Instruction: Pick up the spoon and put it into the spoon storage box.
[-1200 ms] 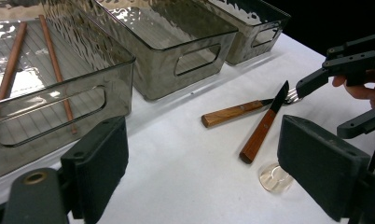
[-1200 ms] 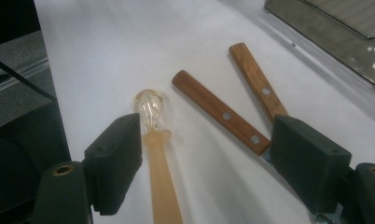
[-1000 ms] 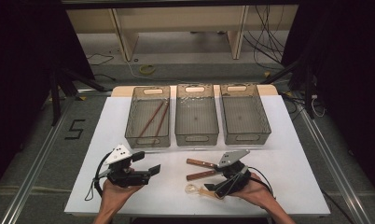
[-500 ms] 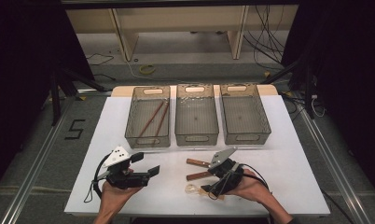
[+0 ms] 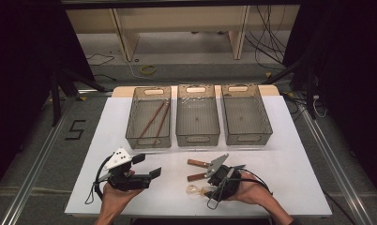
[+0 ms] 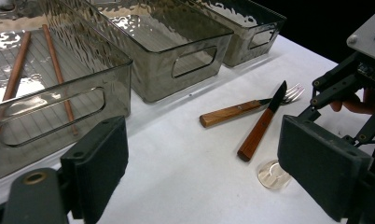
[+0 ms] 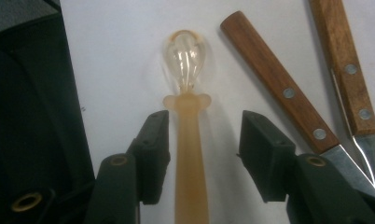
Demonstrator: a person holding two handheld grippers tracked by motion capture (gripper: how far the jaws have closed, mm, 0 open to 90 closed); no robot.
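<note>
A translucent amber spoon lies on the white table, its bowl pointing left. My right gripper is open and low over it, one pad on each side of the handle and neither touching. In the high view the right gripper is at the front centre. A wooden-handled knife and fork lie just beside the spoon. My left gripper is open and holds nothing at the front left. Its own view, past the left gripper, looks towards the knife and fork.
Three smoky see-through bins stand in a row at the back. The left bin holds two brown chopsticks; the middle bin and the right bin look empty. Dark floor and cables surround the table.
My right gripper has tipped down and shifted left, so its jaws now straddle the spoon's handle. The left gripper has barely moved.
</note>
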